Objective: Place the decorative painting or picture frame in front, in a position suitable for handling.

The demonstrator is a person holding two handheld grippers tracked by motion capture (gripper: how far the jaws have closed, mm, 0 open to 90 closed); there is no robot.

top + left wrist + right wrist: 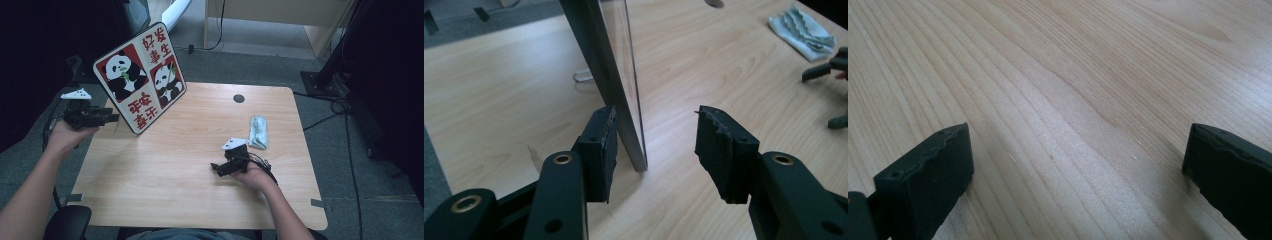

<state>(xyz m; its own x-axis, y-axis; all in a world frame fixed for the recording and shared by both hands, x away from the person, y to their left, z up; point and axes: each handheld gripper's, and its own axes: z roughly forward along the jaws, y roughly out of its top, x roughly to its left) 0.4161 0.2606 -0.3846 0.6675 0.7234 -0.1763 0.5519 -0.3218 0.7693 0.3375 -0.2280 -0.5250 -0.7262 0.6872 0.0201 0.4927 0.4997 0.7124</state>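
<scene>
Currently the left gripper sits at the worktop's left edge with its fingers spread apart on either side of the lower corner of the panda picture frame. From the left gripper view, the frame's edge stands between the two pads, close against the left pad; cannot tell whether it touches. The right pad is well apart from the glass face. Nothing is clamped yet.

Frame position: standing tilted back on the worktop's far-left corner, propped by a wire stand behind it, printed face toward the person.

Right gripper rests low over the middle of the worktop, fingers wide apart, nothing between them but bare wood. A folded pale cloth lies just beyond it, near the right edge, untouched.

Judged step: left gripper about to close on the frame's corner.

Risks:
- Grip lands on one low corner only, so the frame may pivot or swing out when lifted.
- Glass face is smooth; the pad could slip.
- Closing pushes sideways on a frame held only by a thin stand near the worktop edge; it could topple or slide off.
- Right gripper is far off, no support available
</scene>
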